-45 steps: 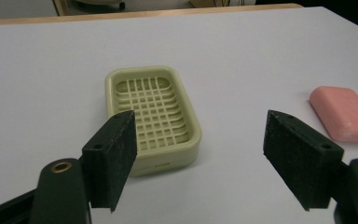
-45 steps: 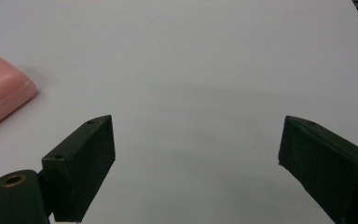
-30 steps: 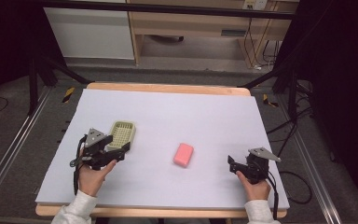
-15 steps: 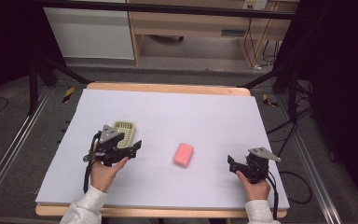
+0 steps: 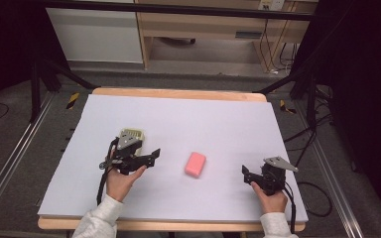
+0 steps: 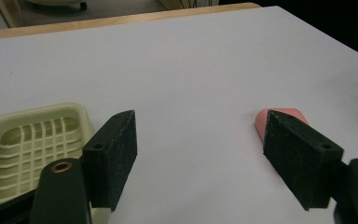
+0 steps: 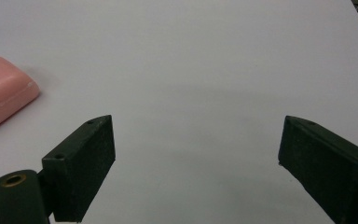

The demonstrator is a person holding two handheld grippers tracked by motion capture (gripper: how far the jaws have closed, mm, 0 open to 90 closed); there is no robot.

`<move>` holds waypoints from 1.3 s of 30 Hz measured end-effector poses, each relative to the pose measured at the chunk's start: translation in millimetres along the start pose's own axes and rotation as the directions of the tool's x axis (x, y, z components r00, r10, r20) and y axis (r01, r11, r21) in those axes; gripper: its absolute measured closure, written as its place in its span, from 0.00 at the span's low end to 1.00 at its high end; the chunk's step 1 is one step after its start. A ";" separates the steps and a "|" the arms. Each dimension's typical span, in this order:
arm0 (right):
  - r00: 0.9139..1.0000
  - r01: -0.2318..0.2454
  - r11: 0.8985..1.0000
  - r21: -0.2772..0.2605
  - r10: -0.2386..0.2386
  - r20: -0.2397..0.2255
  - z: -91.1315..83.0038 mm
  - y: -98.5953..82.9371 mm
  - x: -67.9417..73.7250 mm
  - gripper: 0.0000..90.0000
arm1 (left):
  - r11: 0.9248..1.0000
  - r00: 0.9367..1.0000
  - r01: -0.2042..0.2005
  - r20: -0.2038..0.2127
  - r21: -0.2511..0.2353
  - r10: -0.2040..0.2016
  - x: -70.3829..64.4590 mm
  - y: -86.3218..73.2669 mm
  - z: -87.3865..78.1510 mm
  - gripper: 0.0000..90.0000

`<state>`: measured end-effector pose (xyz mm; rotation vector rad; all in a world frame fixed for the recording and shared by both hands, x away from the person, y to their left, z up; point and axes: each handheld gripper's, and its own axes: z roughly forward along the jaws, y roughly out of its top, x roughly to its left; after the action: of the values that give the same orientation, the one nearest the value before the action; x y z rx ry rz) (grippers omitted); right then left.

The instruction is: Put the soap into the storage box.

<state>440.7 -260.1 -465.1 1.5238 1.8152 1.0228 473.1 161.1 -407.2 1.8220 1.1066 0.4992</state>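
Left side of the table (image 5: 178,114): a cream soap dish (image 5: 131,135) with a slotted grid floor lies flat, well in from the left edge. The left gripper (image 5: 151,156) is held just in front of and over the dish's near end, its fingers (image 6: 114,156) pointing right toward the middle of the table. In the left gripper view the fingers stand wide apart with bare table between them and hold nothing; the dish (image 6: 32,144) sits beside and partly behind the left-hand finger, and the pink soap bar (image 6: 279,119) shows past the tip of the right-hand finger, partly hidden by it. Whether the finger touches the bar cannot be told.

Centre: the soap bar (image 5: 195,164) lies flat on the table, nearer the front edge than the back, apart from both grippers and roughly midway between them.

Right side: the right gripper (image 5: 245,174) rests near the front right corner, its fingers (image 7: 81,165) pointing left toward the bar. In the right gripper view they are spread wide and empty; the bar (image 7: 4,91) lies ahead and off to the left of the left-hand finger, clear of it.

Change from half a second ago: the left gripper has moved right, away from the dish and closer to the bar. Dish, bar and right gripper have kept their places.
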 end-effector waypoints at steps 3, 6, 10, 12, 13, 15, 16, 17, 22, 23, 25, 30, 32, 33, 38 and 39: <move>1.000 -0.001 1.000 0.004 0.001 -0.003 0.4 0.0 0.6 0.12 | 1.000 1.000 -0.005 0.008 0.002 0.005 -4.3 2.0 4.0 0.29; 1.000 0.002 1.000 0.002 -0.002 -0.002 0.4 0.2 0.7 0.12 | 1.000 1.000 -0.018 0.006 0.009 0.018 -7.7 2.8 6.6 0.29; 1.000 0.001 1.000 0.004 -0.001 -0.004 0.4 0.2 0.7 0.12 | 0.999 0.999 -0.028 0.015 0.016 0.028 -14.4 4.0 11.4 0.29; 1.000 0.002 1.000 0.006 -0.002 -0.003 0.7 0.1 0.9 0.12 | 0.999 0.999 -0.036 0.019 0.024 0.036 -18.0 4.4 14.0 0.29; 1.000 0.005 1.000 0.008 -0.005 -0.002 0.9 -0.1 1.0 0.12 | 0.999 0.999 -0.034 0.022 0.021 0.034 -21.2 4.8 16.3 0.29; 1.000 0.003 1.000 0.010 -0.003 -0.003 1.2 -0.2 1.1 0.13 | 0.999 0.999 -0.039 0.026 0.023 0.038 -24.3 5.5 18.8 0.29; 1.000 0.003 1.000 0.010 -0.003 -0.003 1.2 -0.2 1.1 0.13 | 0.999 0.999 -0.039 0.026 0.023 0.038 -24.3 5.5 18.8 0.29; 1.000 0.005 1.000 0.012 -0.005 -0.005 1.5 -0.3 1.5 0.13 | 0.998 0.998 -0.050 0.026 0.027 0.049 -27.7 6.2 20.3 0.29; 1.000 0.007 1.000 0.011 -0.007 -0.006 1.3 -0.3 1.8 0.14 | 0.998 0.998 -0.052 0.029 0.035 0.051 -33.2 6.2 23.9 0.29; 1.000 0.008 1.000 0.012 -0.008 -0.006 1.3 -0.4 1.9 0.14 | 0.998 0.998 -0.049 0.034 0.039 0.047 -35.0 6.0 25.9 0.29; 1.000 0.008 1.000 0.010 -0.008 -0.009 1.0 -0.3 1.8 0.14 | 0.998 0.998 -0.046 0.038 0.041 0.044 -37.7 5.6 28.6 0.29; 1.000 0.008 1.000 0.005 -0.008 -0.007 0.8 -0.1 1.8 0.14 | 0.998 0.998 -0.038 0.048 0.041 0.036 -42.6 6.4 32.8 0.29; 1.000 0.006 1.000 0.007 -0.006 -0.007 0.7 -0.1 1.8 0.14 | 0.998 0.998 -0.043 0.050 0.045 0.041 -44.3 6.8 34.1 0.29; 1.000 0.007 1.000 0.008 -0.007 -0.007 1.0 -0.2 1.7 0.14 | 0.998 0.998 -0.050 0.050 0.045 0.048 -45.8 7.0 34.9 0.29; 1.000 0.015 1.000 0.010 -0.015 -0.008 2.0 0.2 2.7 0.14 | 0.997 0.997 -0.056 0.063 0.045 0.053 -52.1 8.5 37.8 0.29; 1.000 0.015 1.000 0.010 -0.015 -0.008 2.0 0.2 2.7 0.14 | 0.997 0.997 -0.057 0.063 0.046 0.054 -53.2 8.5 38.5 0.29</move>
<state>441.9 -257.1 -466.0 1.5114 1.8371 1.0152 477.2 95.3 -413.0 1.9013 1.0367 0.4489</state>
